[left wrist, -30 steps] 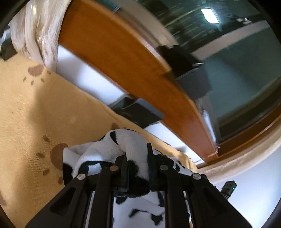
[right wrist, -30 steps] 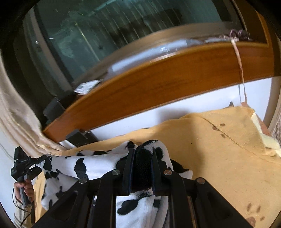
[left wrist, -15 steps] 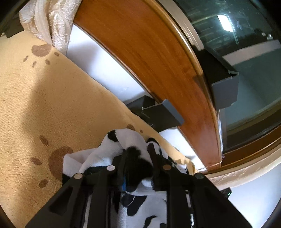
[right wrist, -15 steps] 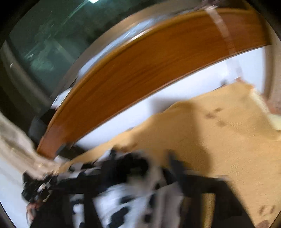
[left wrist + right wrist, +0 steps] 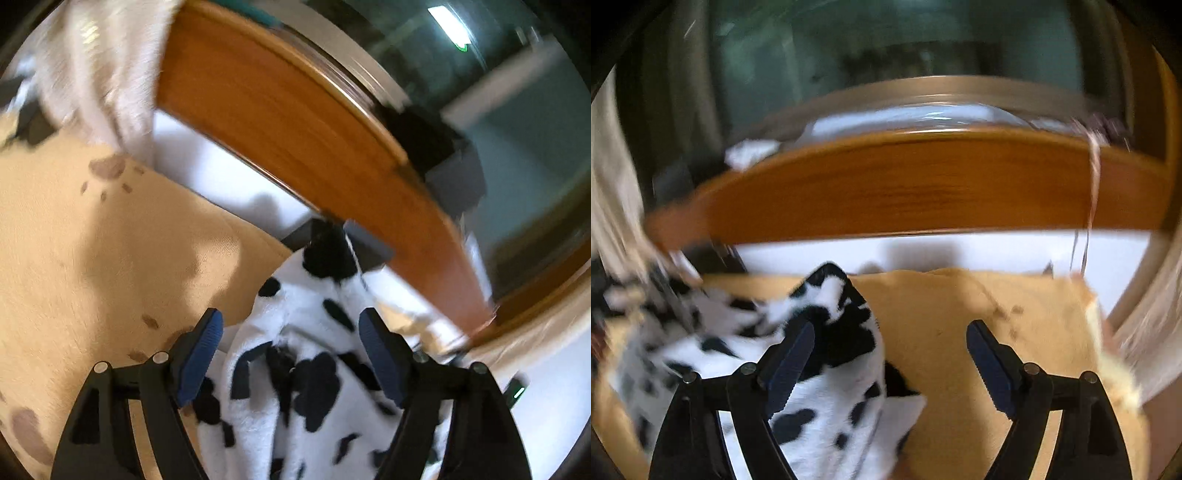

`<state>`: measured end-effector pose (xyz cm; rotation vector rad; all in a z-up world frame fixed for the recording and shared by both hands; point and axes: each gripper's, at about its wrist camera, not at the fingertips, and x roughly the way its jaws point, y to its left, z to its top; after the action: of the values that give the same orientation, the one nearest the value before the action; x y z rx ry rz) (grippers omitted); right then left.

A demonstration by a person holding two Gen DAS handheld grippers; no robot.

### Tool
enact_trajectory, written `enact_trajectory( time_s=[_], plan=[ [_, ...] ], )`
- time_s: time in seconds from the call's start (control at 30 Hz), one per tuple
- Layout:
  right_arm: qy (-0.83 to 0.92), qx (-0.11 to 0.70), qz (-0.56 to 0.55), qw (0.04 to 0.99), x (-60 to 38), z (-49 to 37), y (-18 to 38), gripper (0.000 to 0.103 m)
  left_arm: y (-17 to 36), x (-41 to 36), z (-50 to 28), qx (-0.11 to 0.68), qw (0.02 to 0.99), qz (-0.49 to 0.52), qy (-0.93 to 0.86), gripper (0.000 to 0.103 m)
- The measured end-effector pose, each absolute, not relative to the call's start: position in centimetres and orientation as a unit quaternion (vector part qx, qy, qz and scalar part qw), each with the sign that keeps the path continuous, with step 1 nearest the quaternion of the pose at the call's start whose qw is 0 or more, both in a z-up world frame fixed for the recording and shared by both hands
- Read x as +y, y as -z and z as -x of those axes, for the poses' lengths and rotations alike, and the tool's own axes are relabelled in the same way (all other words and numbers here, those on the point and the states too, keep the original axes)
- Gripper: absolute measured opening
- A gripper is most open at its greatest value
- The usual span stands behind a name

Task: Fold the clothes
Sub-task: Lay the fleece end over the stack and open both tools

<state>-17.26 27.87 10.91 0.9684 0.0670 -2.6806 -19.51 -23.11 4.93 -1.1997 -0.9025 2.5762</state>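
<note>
Cow-print fleece garment [image 5: 295,369] lies bunched on tan paw-print blanket [image 5: 92,240], near the blanket's far edge by the wooden headboard [image 5: 280,122]. Left gripper [image 5: 290,343] jaws spread wide, garment between them, not pinched. Right gripper [image 5: 890,354] jaws also spread; garment [image 5: 827,369] sits by its left finger, blanket [image 5: 945,314] beyond. Both views motion-blurred.

Both wrist views close over blanket [image 5: 110,236].

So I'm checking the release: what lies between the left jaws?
The cow-print garment lies between them, loose, touching neither open jaw of the left gripper, in the left wrist view.
</note>
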Motion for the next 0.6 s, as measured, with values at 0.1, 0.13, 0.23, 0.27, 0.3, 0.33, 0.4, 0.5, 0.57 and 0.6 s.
enact_trajectory(
  time_s=[0.1, 0.13, 0.23, 0.27, 0.3, 0.33, 0.4, 0.5, 0.57, 0.6],
  plan=[
    [0.925, 0.048, -0.343, 0.155, 27.2, 18.0, -10.2, 0.086, -5.0, -22.1, 20.3, -0.243, 0.091, 0.408, -0.875, 0.080],
    [0.924, 0.050, -0.345, 0.159, 27.2, 18.2, -10.1, 0.086, -4.9, -21.7, 20.6, -0.215, 0.094, 0.414, -0.880, 0.080],
    [0.917, 0.056, -0.354, 0.174, 27.7, 18.9, -9.3, 0.086, -4.5, -20.3, 21.5, -0.116, 0.106, 0.430, -0.889, 0.081],
    [0.914, 0.059, -0.359, 0.180, 27.7, 19.0, -9.0, 0.086, -4.3, -19.8, 21.8, -0.089, 0.109, 0.432, -0.891, 0.081],
    [0.910, 0.065, -0.363, 0.187, 27.6, 19.2, -8.8, 0.086, -4.1, -19.5, 22.0, -0.072, 0.110, 0.432, -0.892, 0.081],
    [0.907, 0.071, -0.367, 0.194, 27.5, 19.5, -8.6, 0.086, -4.0, -19.2, 22.4, -0.064, 0.111, 0.432, -0.893, 0.081],
    [0.902, 0.075, -0.370, 0.211, 27.1, 20.1, -8.5, 0.086, -3.9, -18.8, 23.5, -0.059, 0.113, 0.430, -0.893, 0.081],
    [0.898, 0.061, -0.365, 0.238, 26.7, 20.8, -8.8, 0.086, -3.8, -18.5, 25.3, -0.098, 0.134, 0.432, -0.886, 0.081],
    [0.895, 0.045, -0.364, 0.254, 26.2, 21.8, -9.1, 0.086, -3.7, -18.9, 26.1, -0.131, 0.147, 0.434, -0.879, 0.081],
    [0.891, 0.036, -0.368, 0.263, 26.0, 22.2, -9.0, 0.086, -3.6, -19.0, 26.4, -0.145, 0.153, 0.434, -0.876, 0.081]
  ],
)
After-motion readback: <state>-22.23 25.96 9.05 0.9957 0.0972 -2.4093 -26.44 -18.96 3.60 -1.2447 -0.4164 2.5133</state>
